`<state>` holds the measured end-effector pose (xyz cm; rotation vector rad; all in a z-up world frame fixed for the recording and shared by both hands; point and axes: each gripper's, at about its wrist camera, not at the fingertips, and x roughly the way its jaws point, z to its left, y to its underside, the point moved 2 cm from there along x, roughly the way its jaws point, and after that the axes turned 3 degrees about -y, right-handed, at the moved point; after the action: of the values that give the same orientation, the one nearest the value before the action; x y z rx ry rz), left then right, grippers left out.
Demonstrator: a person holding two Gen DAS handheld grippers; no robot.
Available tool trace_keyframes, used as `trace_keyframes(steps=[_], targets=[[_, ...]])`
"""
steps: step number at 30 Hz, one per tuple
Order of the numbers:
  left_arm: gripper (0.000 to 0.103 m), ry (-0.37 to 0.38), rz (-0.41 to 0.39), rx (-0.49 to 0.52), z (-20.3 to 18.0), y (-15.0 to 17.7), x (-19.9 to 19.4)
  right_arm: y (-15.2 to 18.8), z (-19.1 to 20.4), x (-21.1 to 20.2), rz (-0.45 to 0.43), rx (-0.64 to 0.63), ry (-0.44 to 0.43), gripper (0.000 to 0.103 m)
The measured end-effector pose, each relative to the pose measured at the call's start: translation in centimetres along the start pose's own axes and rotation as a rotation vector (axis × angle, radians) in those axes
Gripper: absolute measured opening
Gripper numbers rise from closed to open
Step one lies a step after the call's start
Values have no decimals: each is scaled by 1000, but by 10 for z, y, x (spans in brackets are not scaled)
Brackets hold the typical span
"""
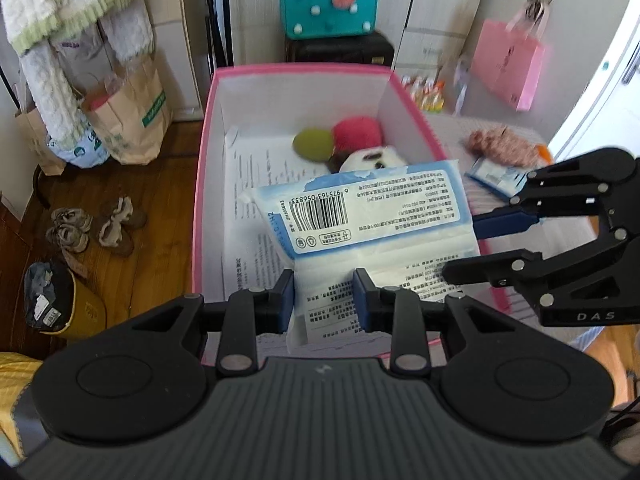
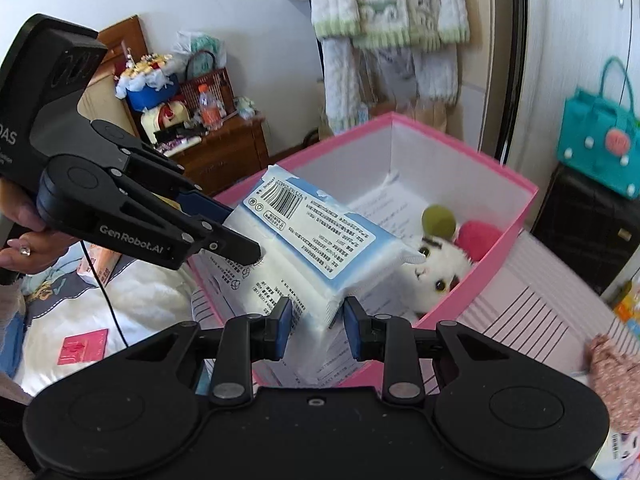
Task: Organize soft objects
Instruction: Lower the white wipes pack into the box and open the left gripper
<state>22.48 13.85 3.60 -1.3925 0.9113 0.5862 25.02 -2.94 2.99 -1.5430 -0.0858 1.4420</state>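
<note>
A soft white and blue tissue pack (image 1: 360, 216) (image 2: 320, 240) is held over the pink box (image 1: 204, 168) (image 2: 516, 216). My left gripper (image 1: 324, 300) is shut on the pack's near end; it also shows in the right wrist view (image 2: 236, 232). My right gripper (image 2: 316, 324) is shut on the pack's other end and enters the left wrist view from the right (image 1: 472, 248). Inside the box lie a white plush toy (image 1: 372, 160) (image 2: 436, 268), a green ball (image 1: 314, 144) (image 2: 438, 220), a red ball (image 1: 356, 130) (image 2: 478, 240) and printed paper.
A brown plush (image 1: 500, 144) (image 2: 616, 376) and a small tissue pack (image 1: 496, 176) lie on the striped bed right of the box. Paper bags (image 1: 132, 120) and shoes (image 1: 92, 224) sit on the wooden floor at left. A teal bag (image 1: 332, 0) stands behind.
</note>
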Motion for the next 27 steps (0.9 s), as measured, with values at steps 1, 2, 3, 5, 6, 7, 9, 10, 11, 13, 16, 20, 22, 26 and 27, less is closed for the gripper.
trace_keyframes(steps=[1,2,3,5,6,7,9,10,11,13,16,20,22,26,27], targets=[[29,-4,16,5,1,0,3,-1,-1,3,11,4,2,34],[29,-8,33,16,2,-1,7,-2,-1,6,22,3,7,34],[29,-13,44,26,2,-1,10,-3,0,9,34,-1,13,34],[30,-24,66,62,0,-2,15,-5,1,14,51,-5,30,34],[29,-27,74,77,-1,-2,18,-5,0,15,58,-4,40,34],[29,-25,79,82,-2,-2,21,-5,-1,16,61,12,47,34],[29,-21,98,77,-1,-2,29,-6,2,21,70,21,44,34],[29,-21,111,75,-1,-2,32,-5,5,23,74,7,51,34],[30,-24,118,77,-1,0,35,-4,6,24,79,-3,59,35],[30,-24,124,81,1,2,38,-3,7,28,96,-7,50,36],[30,-25,140,82,5,1,41,-2,6,31,113,11,34,36],[30,-20,166,105,3,1,45,-2,8,28,98,-6,44,36],[31,-20,172,107,3,0,48,-2,7,28,99,-7,46,36],[36,-16,174,93,4,-2,54,-2,6,29,102,-6,66,36],[38,-21,176,88,4,-3,56,-2,4,30,105,0,67,36]])
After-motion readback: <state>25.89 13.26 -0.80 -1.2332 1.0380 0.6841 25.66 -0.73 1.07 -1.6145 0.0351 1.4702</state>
